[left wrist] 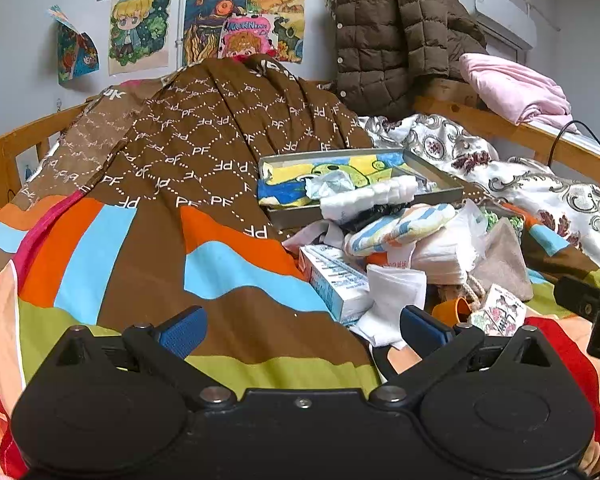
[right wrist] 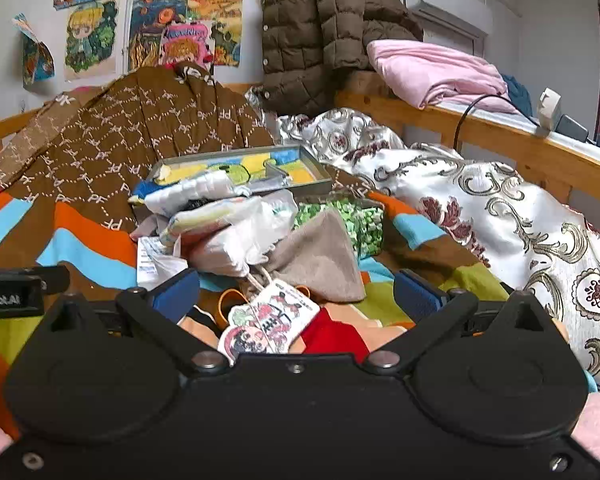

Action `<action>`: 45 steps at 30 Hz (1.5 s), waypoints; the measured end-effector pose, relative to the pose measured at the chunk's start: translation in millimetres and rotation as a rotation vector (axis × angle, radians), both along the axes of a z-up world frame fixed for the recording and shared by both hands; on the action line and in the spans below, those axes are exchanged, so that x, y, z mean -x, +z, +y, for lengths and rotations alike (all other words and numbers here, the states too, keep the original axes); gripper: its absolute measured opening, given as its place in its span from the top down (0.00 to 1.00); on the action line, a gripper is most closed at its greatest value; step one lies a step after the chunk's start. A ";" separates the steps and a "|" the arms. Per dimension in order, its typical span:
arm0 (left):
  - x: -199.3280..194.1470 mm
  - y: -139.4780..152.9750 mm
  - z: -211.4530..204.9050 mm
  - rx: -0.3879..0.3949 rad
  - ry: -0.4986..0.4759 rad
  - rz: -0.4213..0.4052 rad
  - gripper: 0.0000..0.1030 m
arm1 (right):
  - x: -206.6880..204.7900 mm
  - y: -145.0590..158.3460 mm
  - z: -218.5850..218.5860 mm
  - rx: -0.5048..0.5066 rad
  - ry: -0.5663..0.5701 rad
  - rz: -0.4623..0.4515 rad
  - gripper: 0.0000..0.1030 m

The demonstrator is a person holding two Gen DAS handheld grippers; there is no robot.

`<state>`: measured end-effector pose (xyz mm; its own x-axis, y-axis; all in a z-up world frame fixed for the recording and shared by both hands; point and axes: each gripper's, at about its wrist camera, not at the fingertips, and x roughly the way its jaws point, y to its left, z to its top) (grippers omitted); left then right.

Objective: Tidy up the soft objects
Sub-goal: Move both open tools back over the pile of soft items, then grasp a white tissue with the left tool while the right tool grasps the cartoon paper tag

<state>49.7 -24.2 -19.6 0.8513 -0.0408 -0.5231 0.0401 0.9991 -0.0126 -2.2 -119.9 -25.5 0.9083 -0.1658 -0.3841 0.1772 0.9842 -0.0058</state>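
On the bed, one tray [right wrist: 316,184], one beige pouch [right wrist: 320,260].

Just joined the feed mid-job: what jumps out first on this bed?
A jumbled pile of small soft items sits mid-bed on the striped bedspread, spilling from a shallow grey tray behind it. A brown PF-patterned quilt mounds up at the back left, and a brown puffer jacket hangs over the wooden rail. Both the left gripper and right gripper are open and empty.

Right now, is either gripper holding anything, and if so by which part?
Nothing is held. The left gripper is open over the striped bedspread, and the right gripper is open, hovering above the printed tag.
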 end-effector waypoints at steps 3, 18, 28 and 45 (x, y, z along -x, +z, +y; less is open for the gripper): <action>0.4 -0.3 -2.5 -0.006 -0.002 0.000 0.01 | 1.9 1.4 -0.4 -0.017 0.006 -0.011 0.00; -3.3 -6.2 -7.8 -0.024 -0.028 0.026 0.01 | -10.8 -12.7 -1.7 -0.106 0.017 0.112 0.00; -9.9 -12.0 -8.2 -0.016 -0.036 0.055 0.01 | -19.6 -18.7 1.0 -0.071 0.023 0.174 0.01; -31.3 -17.5 -11.9 -0.004 -0.069 0.072 0.01 | -39.5 -29.5 -0.8 -0.067 0.050 0.249 0.01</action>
